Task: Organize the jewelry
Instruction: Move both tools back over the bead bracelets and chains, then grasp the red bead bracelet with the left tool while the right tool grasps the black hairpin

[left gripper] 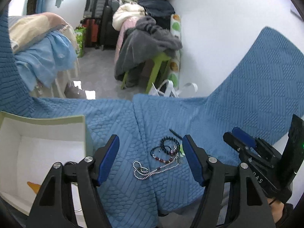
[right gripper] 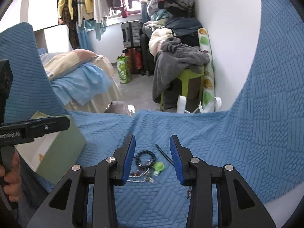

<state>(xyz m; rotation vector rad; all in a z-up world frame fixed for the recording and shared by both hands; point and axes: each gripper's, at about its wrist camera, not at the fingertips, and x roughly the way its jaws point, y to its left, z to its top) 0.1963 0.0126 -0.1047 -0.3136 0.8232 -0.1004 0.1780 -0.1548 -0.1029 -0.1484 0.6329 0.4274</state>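
Jewelry is lying tangled on the blue quilt, near the open box. Left tool and right tool are hovering agape, empty; grasping one strand probably comes next.

Tangled bead necklaces on blue quilt; white box alongside

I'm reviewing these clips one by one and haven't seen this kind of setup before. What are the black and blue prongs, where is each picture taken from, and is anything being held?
No robot: a person holds a two-finger gripper in each hand, each carrying a fisheye camera looking along its fingers. The left gripper and right gripper are both open, holding nothing. Below them on the blue quilted cover lies a tangle of jewelry: a dark bead bracelet, a red bead bracelet, a white beaded necklace, and a green round piece. An open box sits to the left.
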